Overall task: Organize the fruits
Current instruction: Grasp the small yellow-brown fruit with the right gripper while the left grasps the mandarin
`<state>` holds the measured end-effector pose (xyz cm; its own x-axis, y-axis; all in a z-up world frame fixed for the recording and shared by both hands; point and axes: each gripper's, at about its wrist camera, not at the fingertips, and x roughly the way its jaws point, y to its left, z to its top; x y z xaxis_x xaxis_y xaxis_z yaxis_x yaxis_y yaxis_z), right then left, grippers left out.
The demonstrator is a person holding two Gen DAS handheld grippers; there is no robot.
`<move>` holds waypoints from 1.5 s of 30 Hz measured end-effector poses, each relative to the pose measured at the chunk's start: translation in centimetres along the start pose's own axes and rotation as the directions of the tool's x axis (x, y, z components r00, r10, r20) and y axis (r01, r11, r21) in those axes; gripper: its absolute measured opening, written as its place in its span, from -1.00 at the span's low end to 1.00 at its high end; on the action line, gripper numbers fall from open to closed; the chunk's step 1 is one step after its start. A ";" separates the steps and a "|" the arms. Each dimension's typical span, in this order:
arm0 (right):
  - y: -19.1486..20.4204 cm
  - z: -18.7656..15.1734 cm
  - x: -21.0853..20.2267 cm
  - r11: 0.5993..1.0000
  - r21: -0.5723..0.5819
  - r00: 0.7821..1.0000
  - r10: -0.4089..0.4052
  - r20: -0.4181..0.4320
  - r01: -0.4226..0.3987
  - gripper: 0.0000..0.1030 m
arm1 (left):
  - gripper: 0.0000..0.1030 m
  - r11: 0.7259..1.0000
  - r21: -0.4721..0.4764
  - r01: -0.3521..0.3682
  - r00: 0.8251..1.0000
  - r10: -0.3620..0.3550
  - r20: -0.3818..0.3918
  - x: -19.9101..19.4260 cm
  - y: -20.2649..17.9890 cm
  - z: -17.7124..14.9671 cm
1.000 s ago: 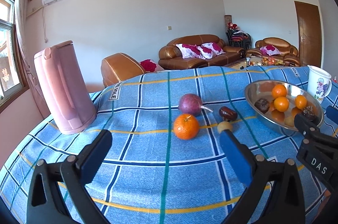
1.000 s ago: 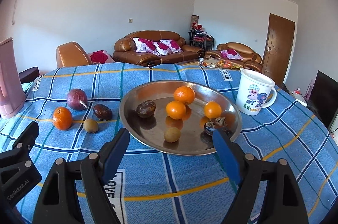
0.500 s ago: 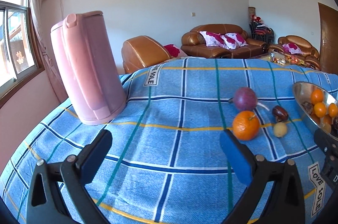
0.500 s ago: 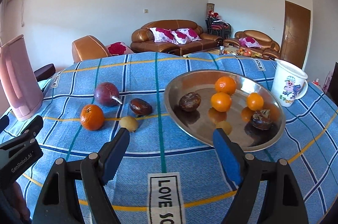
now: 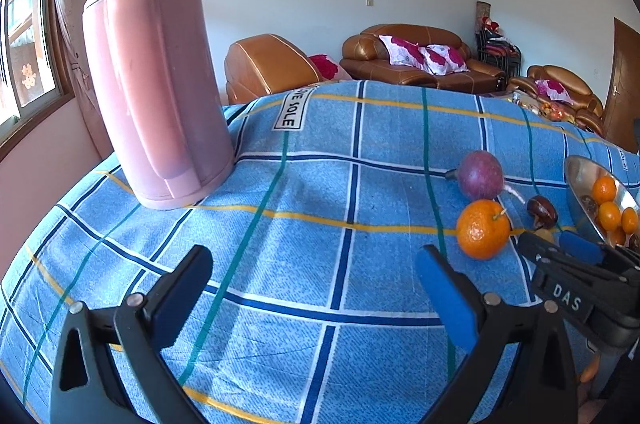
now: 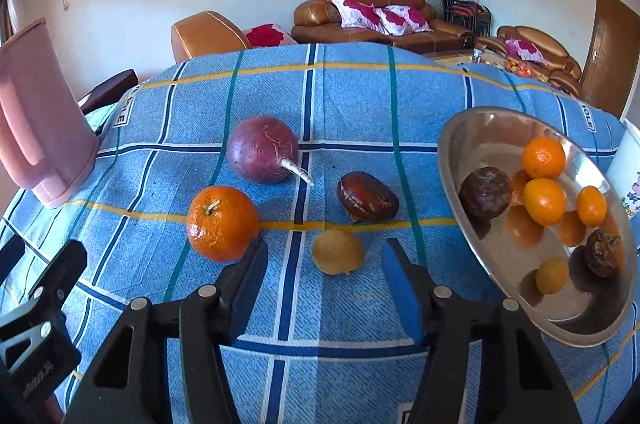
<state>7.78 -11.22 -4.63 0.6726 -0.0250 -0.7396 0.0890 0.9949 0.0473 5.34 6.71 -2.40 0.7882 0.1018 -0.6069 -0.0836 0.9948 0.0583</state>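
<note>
Nearing the small yellow fruit [image 6: 338, 251], right gripper [image 6: 324, 260] has advanced, jaws apart.

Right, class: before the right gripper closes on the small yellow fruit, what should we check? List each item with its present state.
1. Right gripper open: ok.
2. Small yellow fruit lined up between its fingers: ok.
3. Fingers far enough forward to flank the fruit: not ok, it lies just beyond the tips.
4. Orange clear of the near finger: not ok, it sits right beside it.
5. Room in the metal tray: ok.
6. Left gripper open, out of the way: ok.
</note>
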 end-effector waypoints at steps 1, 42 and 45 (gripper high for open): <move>0.0 0.1 0.4 1.000 0.004 1.000 0.004 -0.015 -0.004 -0.09 | 1.00 1.000 0.004 0.002 1.000 -0.002 -0.001 0.0 -0.1 0.0; -4.5 -2.9 -7.6 1.000 0.016 0.947 -0.017 0.320 0.013 -0.37 | -0.07 0.953 0.081 0.291 0.934 -0.264 -0.241 6.4 -11.0 2.5; -4.5 -2.9 -7.6 1.000 0.015 0.944 -0.021 0.328 0.017 -0.37 | -0.07 0.960 0.066 0.273 0.949 -0.257 -0.183 5.1 -10.0 2.6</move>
<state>0.12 -15.21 -1.13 0.8745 -0.0763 -0.4790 0.1113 0.9928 0.0452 11.79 -2.70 -4.07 0.6576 -0.1604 -0.7361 0.1756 0.9828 -0.0573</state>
